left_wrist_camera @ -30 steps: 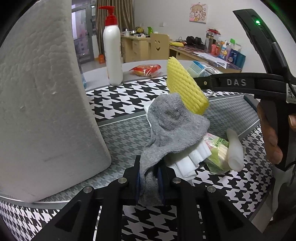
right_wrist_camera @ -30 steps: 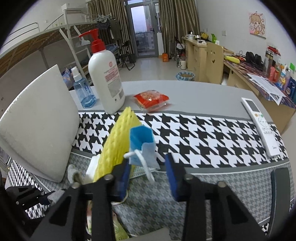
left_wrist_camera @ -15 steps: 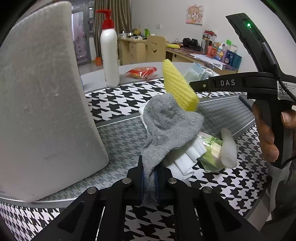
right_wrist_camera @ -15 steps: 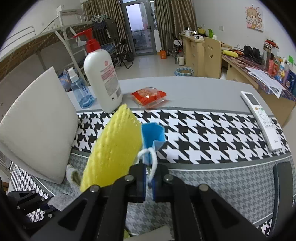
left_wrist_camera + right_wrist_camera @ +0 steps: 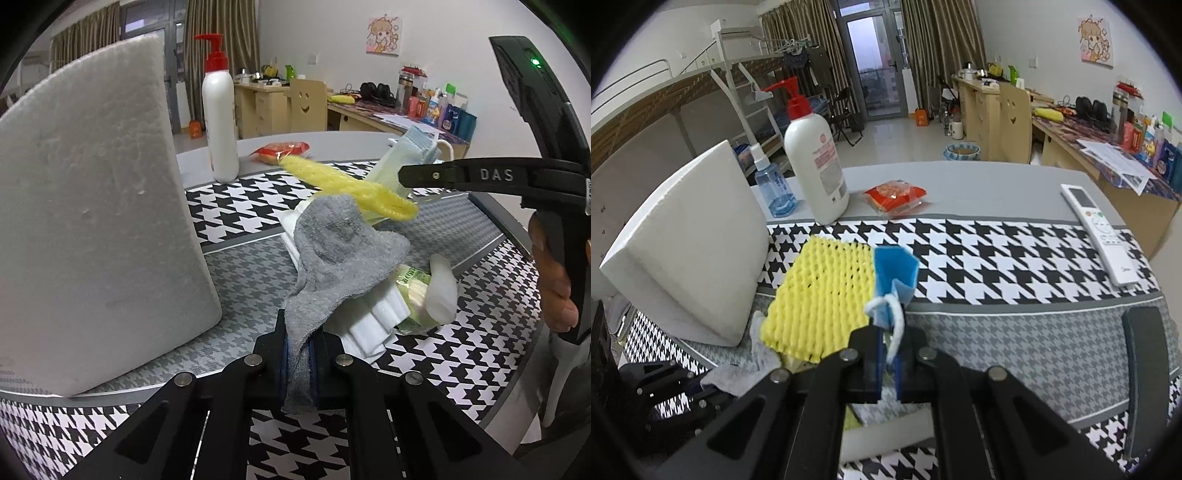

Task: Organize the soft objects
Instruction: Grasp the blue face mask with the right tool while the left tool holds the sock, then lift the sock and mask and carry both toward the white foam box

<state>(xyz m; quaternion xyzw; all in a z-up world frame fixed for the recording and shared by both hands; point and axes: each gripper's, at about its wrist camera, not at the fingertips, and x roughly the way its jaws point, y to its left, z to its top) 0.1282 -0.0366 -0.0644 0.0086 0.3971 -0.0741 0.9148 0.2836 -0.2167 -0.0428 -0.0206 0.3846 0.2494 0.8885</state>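
My left gripper [image 5: 298, 354] is shut on a grey sock [image 5: 343, 251] that drapes over a pile of white foam strips [image 5: 373, 317] and a green packet [image 5: 410, 291]. My right gripper [image 5: 888, 354] is shut on a blue face mask [image 5: 894, 273] with a white ear loop, held above the table. A yellow foam net [image 5: 820, 295] lies tilted over the pile, beside the mask; it also shows in the left wrist view [image 5: 351, 188]. The right gripper's arm [image 5: 480, 177] shows at the right of the left wrist view.
A big white foam block [image 5: 92, 206] stands at the left. A white pump bottle [image 5: 816, 162], a small blue spray bottle [image 5: 774, 192], a red snack packet [image 5: 895, 194] and a white remote [image 5: 1099, 229] lie at the back of the houndstooth cloth [image 5: 997, 258].
My right gripper closed on the blue mask. The yellow foam net tipped from upright to lying flatter. My left gripper stays shut on the sock.
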